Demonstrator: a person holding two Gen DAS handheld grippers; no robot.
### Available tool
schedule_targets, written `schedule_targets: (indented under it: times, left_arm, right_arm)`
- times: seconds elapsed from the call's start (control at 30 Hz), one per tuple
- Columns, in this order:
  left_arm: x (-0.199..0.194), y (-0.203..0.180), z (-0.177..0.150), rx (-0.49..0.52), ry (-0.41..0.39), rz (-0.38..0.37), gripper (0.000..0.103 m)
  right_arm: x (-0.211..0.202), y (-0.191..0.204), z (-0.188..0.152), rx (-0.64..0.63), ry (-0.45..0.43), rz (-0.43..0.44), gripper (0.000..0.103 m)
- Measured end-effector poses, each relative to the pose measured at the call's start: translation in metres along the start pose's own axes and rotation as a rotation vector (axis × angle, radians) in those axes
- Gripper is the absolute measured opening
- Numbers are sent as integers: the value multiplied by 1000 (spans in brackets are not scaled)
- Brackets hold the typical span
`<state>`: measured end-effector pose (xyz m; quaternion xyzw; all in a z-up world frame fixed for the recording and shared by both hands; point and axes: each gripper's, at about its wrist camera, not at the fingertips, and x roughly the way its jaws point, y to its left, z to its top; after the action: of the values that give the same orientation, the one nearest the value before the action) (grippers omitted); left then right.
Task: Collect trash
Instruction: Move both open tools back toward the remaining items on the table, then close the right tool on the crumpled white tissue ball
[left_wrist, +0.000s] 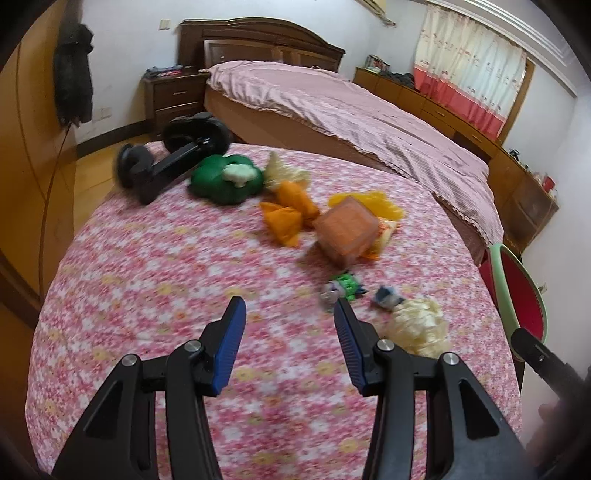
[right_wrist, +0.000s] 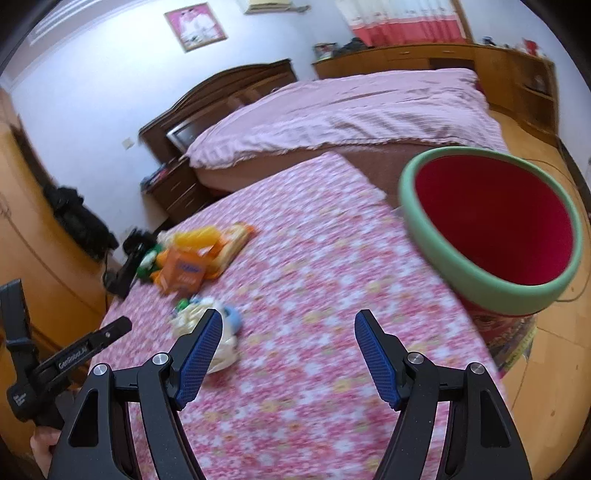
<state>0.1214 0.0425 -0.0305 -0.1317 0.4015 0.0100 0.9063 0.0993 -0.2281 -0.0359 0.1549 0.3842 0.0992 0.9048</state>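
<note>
My left tool (left_wrist: 290, 308) fills the bottom of its view, blue pads (left_wrist: 229, 350) parted about halfway with nothing but flowered cloth between them. Over on my right tool (right_wrist: 288, 319) the pads (right_wrist: 376, 360) stand wider and clamp nothing either.

All of it hovers above the tabletop (left_wrist: 166, 266) under its pink floral cover. The trash sits scattered across it. In the left view, a crumpled cream wad of paper (left_wrist: 419, 326) lies at about four o'clock from my left tool's tips, just beside the right finger. Close above it sit two small crinkled wrappers: a green and white one (left_wrist: 343, 288) at one o'clock and a blue one (left_wrist: 384, 295) beside it. They are blurred, so any print is unreadable. Further out, at twelve to one o'clock, stands a translucent orange box (left_wrist: 347, 234) resting against yellow plastic (left_wrist: 373, 201), with orange packets (left_wrist: 291, 214) next to it. Beyond those, at eleven o'clock, a green flower-shaped container (left_wrist: 225, 181) with a white lump on top.

In the right view the cream wad (right_wrist: 221, 347) peeks out from behind my left-hand finger, at nine o'clock. The bin (right_wrist: 491, 229), red inside with a pale green rim, stands off the tabletop's edge at two o'clock, well apart from the litter.
</note>
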Motion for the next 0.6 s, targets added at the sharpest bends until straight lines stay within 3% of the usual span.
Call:
schedule_targets:
  times: [0.6]
  left_arm:
    - [-1, 55, -13, -96, 3, 21, 50]
  right_arm:
    - [62, 58, -23, -119, 135, 18, 75]
